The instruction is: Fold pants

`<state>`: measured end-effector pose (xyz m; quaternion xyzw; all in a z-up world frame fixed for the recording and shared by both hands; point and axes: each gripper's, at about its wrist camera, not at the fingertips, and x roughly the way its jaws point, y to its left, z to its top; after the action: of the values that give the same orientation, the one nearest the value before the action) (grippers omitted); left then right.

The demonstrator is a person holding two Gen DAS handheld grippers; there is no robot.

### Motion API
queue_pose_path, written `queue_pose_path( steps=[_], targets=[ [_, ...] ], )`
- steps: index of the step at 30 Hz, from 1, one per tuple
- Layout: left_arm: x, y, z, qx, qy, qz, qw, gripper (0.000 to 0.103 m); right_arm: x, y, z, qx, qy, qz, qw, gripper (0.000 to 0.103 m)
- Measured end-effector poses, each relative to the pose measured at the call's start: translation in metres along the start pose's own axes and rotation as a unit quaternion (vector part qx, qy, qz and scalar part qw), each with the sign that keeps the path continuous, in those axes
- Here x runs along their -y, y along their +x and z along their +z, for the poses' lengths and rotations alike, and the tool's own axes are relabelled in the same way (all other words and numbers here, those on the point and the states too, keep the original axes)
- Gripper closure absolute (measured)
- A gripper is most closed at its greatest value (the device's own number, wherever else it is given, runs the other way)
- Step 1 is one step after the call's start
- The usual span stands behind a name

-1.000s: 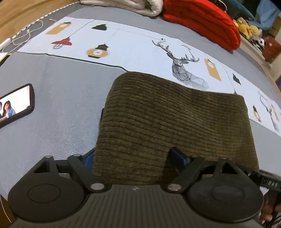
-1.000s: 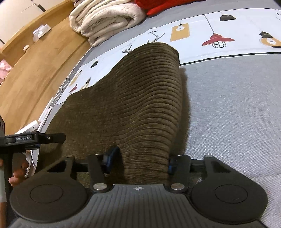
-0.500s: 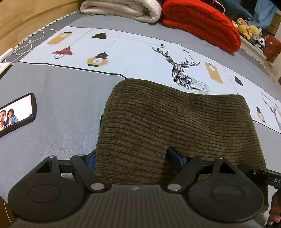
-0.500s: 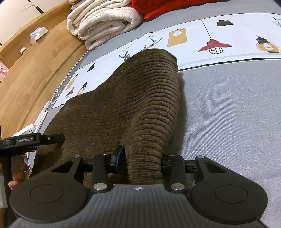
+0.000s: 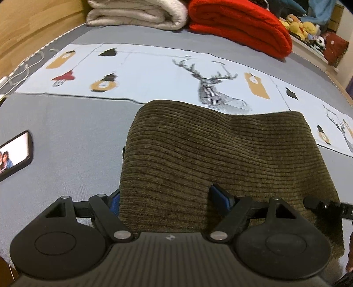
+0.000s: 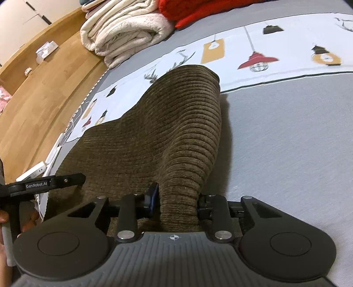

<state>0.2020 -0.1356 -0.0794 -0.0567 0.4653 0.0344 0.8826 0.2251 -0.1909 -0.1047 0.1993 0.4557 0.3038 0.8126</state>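
The pants (image 5: 220,159) are olive-brown corduroy, folded over and lifted at the near edge above the grey bed. My left gripper (image 5: 169,198) is shut on the pants' near left corner; the cloth fills the space between its blue pads (image 5: 218,196). My right gripper (image 6: 176,198) is shut on a bunched near right corner of the pants (image 6: 176,132), which drape away toward the far fold. The left gripper's arm also shows in the right wrist view (image 6: 46,183).
A phone (image 5: 15,154) with a lit screen lies on the bed at left. A folded beige blanket (image 5: 136,13) and a red blanket (image 5: 238,22) sit at the far edge. A printed white sheet (image 5: 154,72) lies beyond the pants. Wooden floor (image 6: 33,99) lies past the bed's edge.
Both grippers have moved forward with the pants' near edge, carrying it toward the far fold. The right gripper's bunch of cloth has narrowed. Both grips are unchanged.
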Motion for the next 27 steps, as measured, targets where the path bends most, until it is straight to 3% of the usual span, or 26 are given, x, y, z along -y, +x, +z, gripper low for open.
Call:
queue_pose_path(
  steps=[7,16,23,25,27],
  targets=[
    [0.067,0.021,0.022,-0.003,0.014,-0.019,0.9997,0.020,0.040,-0.024,0.028,0.016,0.003,-0.034,0.999,0.072],
    [0.178,0.050,0.048,-0.004,0.055,-0.062,0.9966,0.026,0.131,-0.077,0.052,0.062,0.059,-0.071,0.994,0.072],
    [0.236,0.059,0.039,0.010,0.104,-0.081,0.9913,0.024,0.181,-0.106,0.055,0.082,0.106,-0.091,0.987,0.071],
    [0.237,0.059,0.033,0.014,0.107,-0.075,0.9913,0.018,0.187,-0.104,0.052,0.078,0.110,-0.086,0.987,0.069],
    [0.236,0.059,0.030,0.010,0.116,-0.074,0.9905,0.016,0.187,-0.103,0.049,0.077,0.111,-0.098,0.986,0.054]
  ],
)
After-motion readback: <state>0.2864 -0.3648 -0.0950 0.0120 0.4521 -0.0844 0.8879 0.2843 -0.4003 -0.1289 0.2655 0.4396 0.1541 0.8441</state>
